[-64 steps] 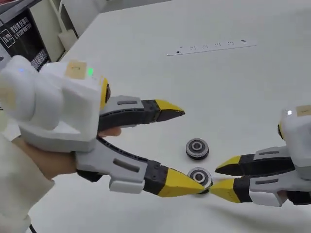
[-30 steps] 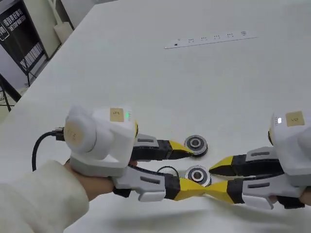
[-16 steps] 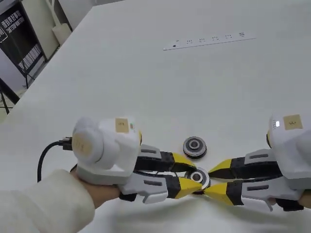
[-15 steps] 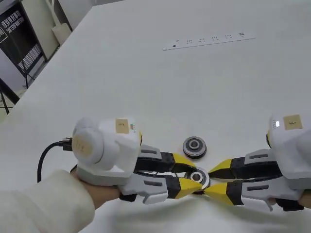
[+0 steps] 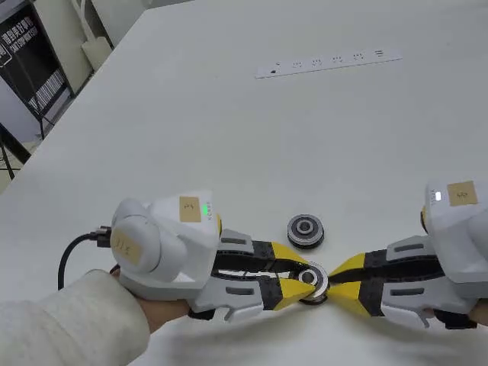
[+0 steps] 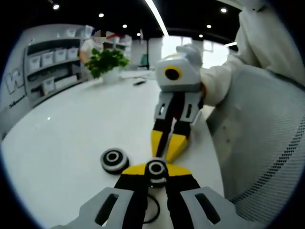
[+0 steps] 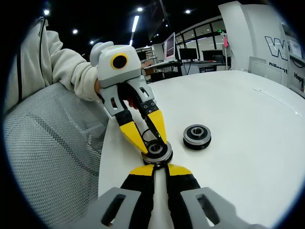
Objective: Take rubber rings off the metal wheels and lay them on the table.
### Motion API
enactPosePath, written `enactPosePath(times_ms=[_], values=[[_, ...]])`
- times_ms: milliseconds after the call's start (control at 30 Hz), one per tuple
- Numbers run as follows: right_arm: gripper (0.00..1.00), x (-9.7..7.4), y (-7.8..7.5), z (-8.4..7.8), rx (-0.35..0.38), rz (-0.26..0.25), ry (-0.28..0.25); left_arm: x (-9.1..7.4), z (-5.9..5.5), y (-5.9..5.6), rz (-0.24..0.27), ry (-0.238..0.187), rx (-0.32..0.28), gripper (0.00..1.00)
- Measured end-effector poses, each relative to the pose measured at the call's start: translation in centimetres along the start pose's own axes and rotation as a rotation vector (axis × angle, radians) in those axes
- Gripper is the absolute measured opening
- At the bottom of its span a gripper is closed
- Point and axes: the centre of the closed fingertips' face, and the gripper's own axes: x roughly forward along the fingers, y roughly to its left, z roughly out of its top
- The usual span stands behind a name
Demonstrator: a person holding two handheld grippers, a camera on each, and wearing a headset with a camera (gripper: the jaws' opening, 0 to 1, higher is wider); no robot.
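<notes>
The 2 claws meet tip to tip low on the white desk (image 5: 229, 137), with 1 metal wheel (image 5: 313, 277) caught between them. The left claw (image 5: 297, 279) has its 2 yellow-tipped jaws closed onto this wheel, 1 on each side, so the wheel sits right at its tips. In the left gripper view the wheel stands between the jaw ends with its bright hub facing the camera.

The right claw (image 5: 334, 279) comes in from the opposite side. Its jaws are pressed together with only a thin line between them, and the tips touch the wheel's near rim. I cannot tell whether they pinch the rubber on that rim.

A second wheel (image 5: 306, 230) lies flat just beyond the point where the claws meet, apart from the gripped wheel. It is left of the left claw's jaws and right of the right claw's jaws.

A loose rubber ring (image 6: 158, 210) lies on the desk under the left claw, behind its tips and between its jaw arms.

A white power strip (image 5: 328, 62) lies well ahead of both claws.
</notes>
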Motion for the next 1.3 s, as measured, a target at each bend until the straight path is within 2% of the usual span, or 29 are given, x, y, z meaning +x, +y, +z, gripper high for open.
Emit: enactPosePath(times_ms=[33, 100, 367, 700, 733, 833, 1133, 1300], values=[[0.01, 0.0, -0.3, 0.2, -0.002, -0.019, -0.009, 0.0, 0.0, -0.1, -0.002, -0.002, -0.002, 0.15], [0.01, 0.0, -0.2, 0.0, 0.008, -0.006, -0.002, 0.0, 0.0, -0.1, 0.0, -0.003, -0.001, 0.15], [0.0, 0.0, -0.3, 0.0, 0.055, -0.021, -0.008, 0.0, -0.1, -0.1, 0.0, -0.008, 0.001, 0.14], [0.0, -0.4, -0.5, 0.1, 0.267, -0.008, -0.055, 0.2, 0.0, -0.1, -0.001, -0.019, 0.003, 0.14], [0.0, -0.4, -0.6, 0.1, 0.272, -0.008, -0.058, 0.2, 0.0, -0.1, -0.002, -0.02, 0.003, 0.14], [0.0, -0.7, -0.7, 0.4, 0.335, 0.0, -0.09, 0.2, 0.0, -0.1, -0.001, -0.02, 0.003, 0.14], [0.0, -0.8, -0.5, 0.7, 0.427, 0.024, -0.12, 0.2, 0.0, -0.2, -0.005, -0.02, 0.011, 0.14], [0.0, -0.9, -0.3, 1.0, 0.446, 0.033, -0.135, 0.3, 0.0, -0.3, -0.009, -0.021, 0.009, 0.14]])
